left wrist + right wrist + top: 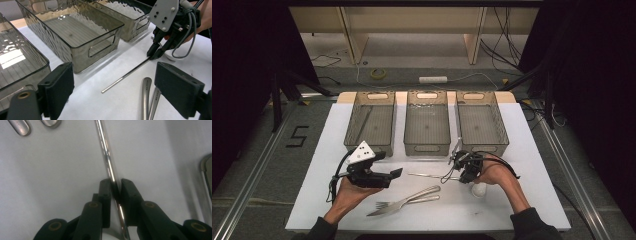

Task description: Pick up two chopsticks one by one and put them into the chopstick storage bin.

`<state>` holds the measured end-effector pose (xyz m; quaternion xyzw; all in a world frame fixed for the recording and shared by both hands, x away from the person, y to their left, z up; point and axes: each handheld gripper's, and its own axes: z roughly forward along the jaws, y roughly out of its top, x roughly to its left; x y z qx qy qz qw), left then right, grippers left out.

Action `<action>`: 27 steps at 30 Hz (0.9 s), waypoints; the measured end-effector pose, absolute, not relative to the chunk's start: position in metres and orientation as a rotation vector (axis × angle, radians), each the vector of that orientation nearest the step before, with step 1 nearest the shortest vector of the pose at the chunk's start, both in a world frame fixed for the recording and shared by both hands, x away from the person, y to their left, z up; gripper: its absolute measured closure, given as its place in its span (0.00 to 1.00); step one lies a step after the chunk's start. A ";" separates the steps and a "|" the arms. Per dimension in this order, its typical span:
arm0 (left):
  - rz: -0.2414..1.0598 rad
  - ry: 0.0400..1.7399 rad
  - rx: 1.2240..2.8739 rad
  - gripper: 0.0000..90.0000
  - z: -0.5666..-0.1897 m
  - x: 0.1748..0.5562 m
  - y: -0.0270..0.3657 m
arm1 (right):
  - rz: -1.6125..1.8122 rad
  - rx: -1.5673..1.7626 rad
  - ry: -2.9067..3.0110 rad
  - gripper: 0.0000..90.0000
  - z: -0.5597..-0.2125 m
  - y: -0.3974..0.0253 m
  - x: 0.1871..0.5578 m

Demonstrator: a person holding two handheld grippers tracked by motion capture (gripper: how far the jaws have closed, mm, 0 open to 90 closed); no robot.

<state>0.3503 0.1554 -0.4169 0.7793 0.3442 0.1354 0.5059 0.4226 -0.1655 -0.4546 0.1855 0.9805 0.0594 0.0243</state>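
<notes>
Rod (106, 157), thin, polished metal, lying flat on the white surface (522, 150), in front of the middle bin (427, 122). Right gripper (115, 185) clamped on it near one end, one jaw on each side; the right gripper view shows the pads pressed to the metal and the rod running on past them. Left gripper view shows the same rod (125, 75) at full length, its free end bare on the surface, with clear room on both sides between bin wall and the fork handles.

Right gripper (464, 167), high view: held low at the rod's right end, just in front of the right bin (482, 120). Small white round object (478, 190) under the hand, touching the surface; kind cannot be told.

Left gripper (394, 174): jaws wide apart, holding nothing, held above the surface left of the rod; grey plate on top.

Forks (404, 200), two, lying together near the front edge, handles toward the rod, not touching it.

Bins, three, clear grey, in a row along the far edge, narrow gaps between; left bin (371, 122) holds a thin rod-like item.
</notes>
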 end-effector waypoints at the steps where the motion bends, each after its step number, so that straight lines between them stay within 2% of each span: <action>1: 0.328 0.830 1.881 0.17 -0.417 0.350 0.155 | 0.180 0.569 3.035 0.89 -0.455 -0.165 0.422; 9: 0.328 0.824 1.890 0.17 -0.418 0.350 0.154 | 0.173 0.522 3.046 0.94 -0.455 -0.164 0.421; 27: 0.322 0.817 1.910 0.17 -0.419 0.351 0.151 | 0.236 0.392 2.998 0.95 -0.443 -0.155 0.415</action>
